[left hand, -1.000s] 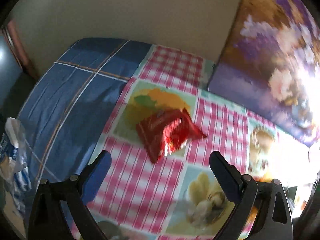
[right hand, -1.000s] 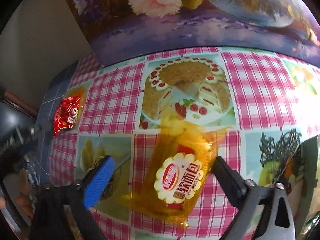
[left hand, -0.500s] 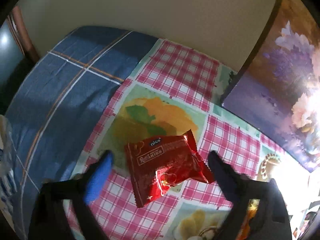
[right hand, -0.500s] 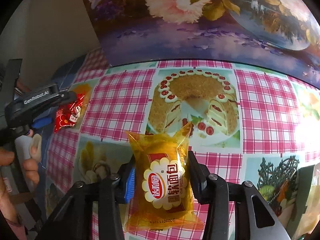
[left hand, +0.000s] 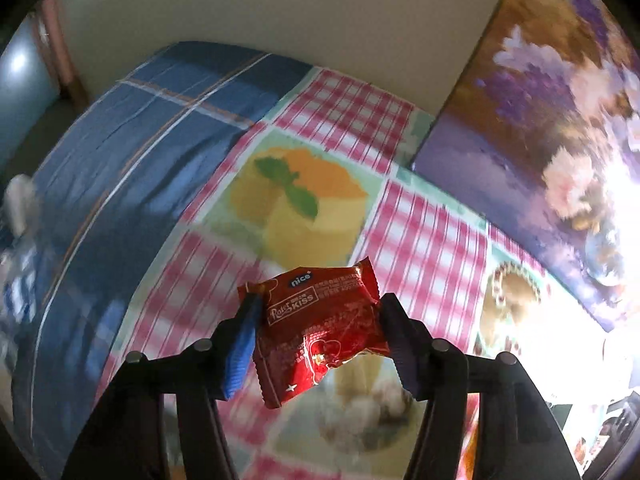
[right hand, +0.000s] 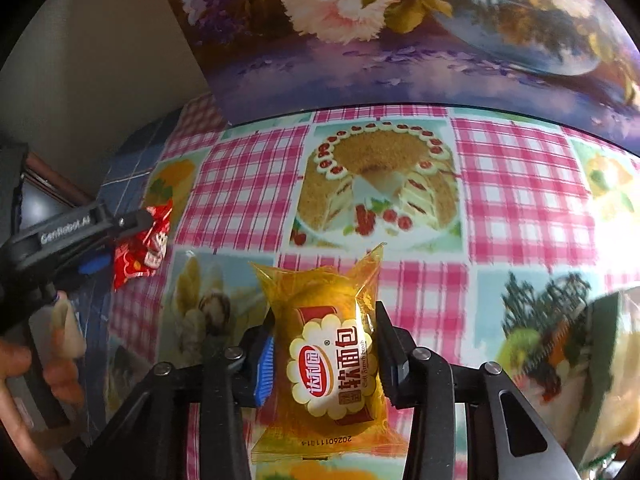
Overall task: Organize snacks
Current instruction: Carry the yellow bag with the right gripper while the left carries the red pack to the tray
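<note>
Left fingers [left hand: 318, 334] closing on red foil snack packet [left hand: 320, 320], pinching it across middle, clear above checked fruit-print surface [left hand: 424, 240].

Right fingers [right hand: 324, 356] closing on yellow clear-wrapped soft bread pack [right hand: 332, 356], gripping flanks, pack lifted off surface.

Am judging both light, crinkly, slippery (film slides under pads).

Bread squashes easily; am favouring gentle mid-body hold, avoiding sealed end fins.
</note>
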